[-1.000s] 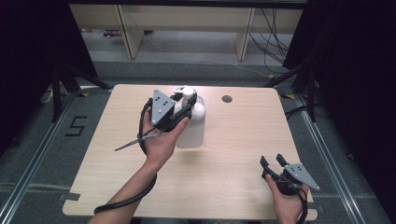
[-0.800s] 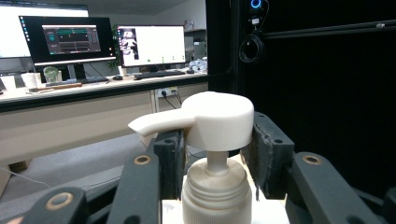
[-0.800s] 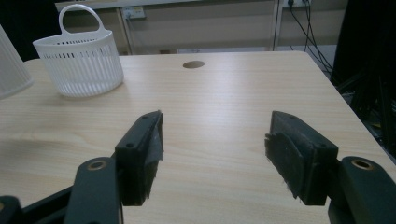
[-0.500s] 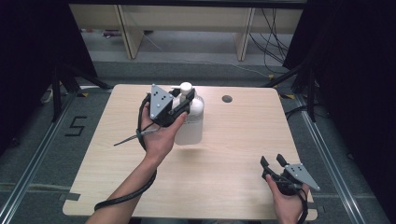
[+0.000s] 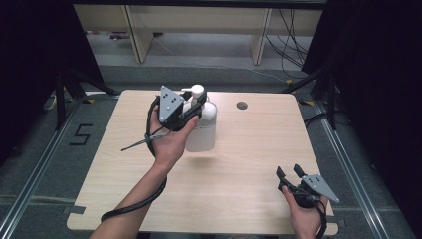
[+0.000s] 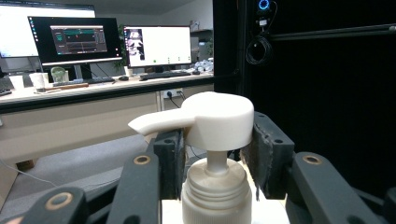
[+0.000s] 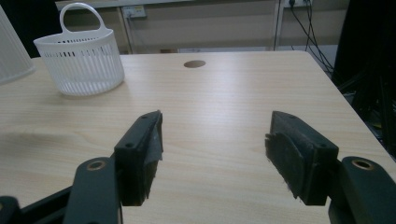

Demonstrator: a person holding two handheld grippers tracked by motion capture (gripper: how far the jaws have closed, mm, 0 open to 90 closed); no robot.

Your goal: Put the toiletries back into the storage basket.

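A white pump bottle hangs slightly tilted just above the wooden table, with its shadow beneath it. My left gripper is shut on its top. In the left gripper view the two black pads clamp the white pump head from both sides, above the ribbed cap. The bottle's body also shows at the edge of the right gripper view. My right gripper rests near the table's front right corner, open, with nothing between its jaws.
A white slotted basket with a handle stands on the table toward the back, beside the bottle. A round cable hole lies at the back right. Wooden shelving and cables stand on the floor behind the table.
My left gripper has carried the bottle slightly up and toward the back of the table. The right gripper has stayed where it was.
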